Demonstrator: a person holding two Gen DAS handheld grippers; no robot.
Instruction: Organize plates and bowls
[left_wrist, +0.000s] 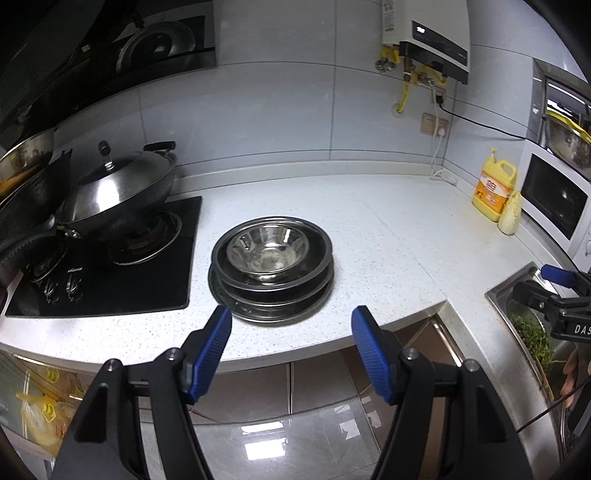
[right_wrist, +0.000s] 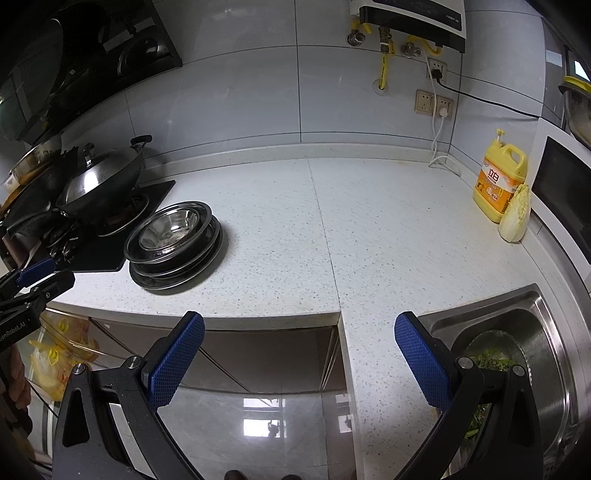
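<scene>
A stack of steel plates (left_wrist: 273, 299) stands on the white counter next to the stove, with a steel bowl (left_wrist: 267, 251) nested on top. The stack also shows in the right wrist view (right_wrist: 177, 267), with the bowl (right_wrist: 168, 229) on it. My left gripper (left_wrist: 291, 317) is open and empty, just in front of the stack, off the counter's edge. My right gripper (right_wrist: 299, 325) is open and empty, in front of the counter edge, well right of the stack. The right gripper's finger shows at the far right of the left wrist view (left_wrist: 557, 275).
A lidded wok (left_wrist: 118, 192) sits on the black stove (left_wrist: 110, 273) left of the stack. A yellow detergent jug (right_wrist: 498, 184) and a cabbage (right_wrist: 515, 214) stand at the back right by a microwave (left_wrist: 554, 199). A steel sink (right_wrist: 517, 354) with a bowl of greens lies at the right.
</scene>
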